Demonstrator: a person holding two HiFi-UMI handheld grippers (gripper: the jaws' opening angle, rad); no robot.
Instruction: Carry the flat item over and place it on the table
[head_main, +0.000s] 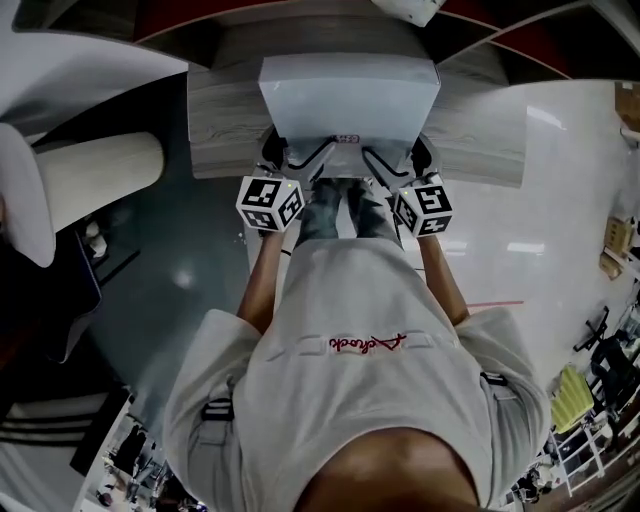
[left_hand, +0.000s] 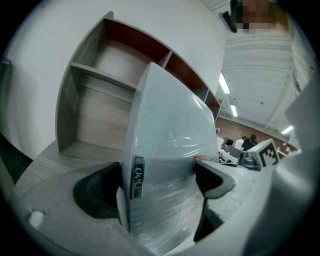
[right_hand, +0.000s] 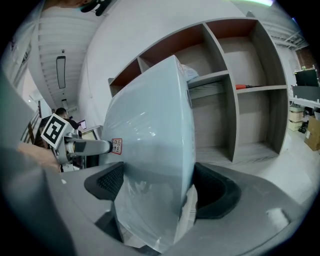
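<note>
While the left gripper (head_main: 300, 158) and the right gripper (head_main: 395, 160) each clench one near corner of the flat item (head_main: 348, 95), jaws pressed on both its faces, it stands before the shelf unit (right_hand: 240, 90). Only the left gripper view shows a dark label (left_hand: 136, 176) on its edge. Only the head view shows the wooden surface (head_main: 480, 130) beneath.
</note>
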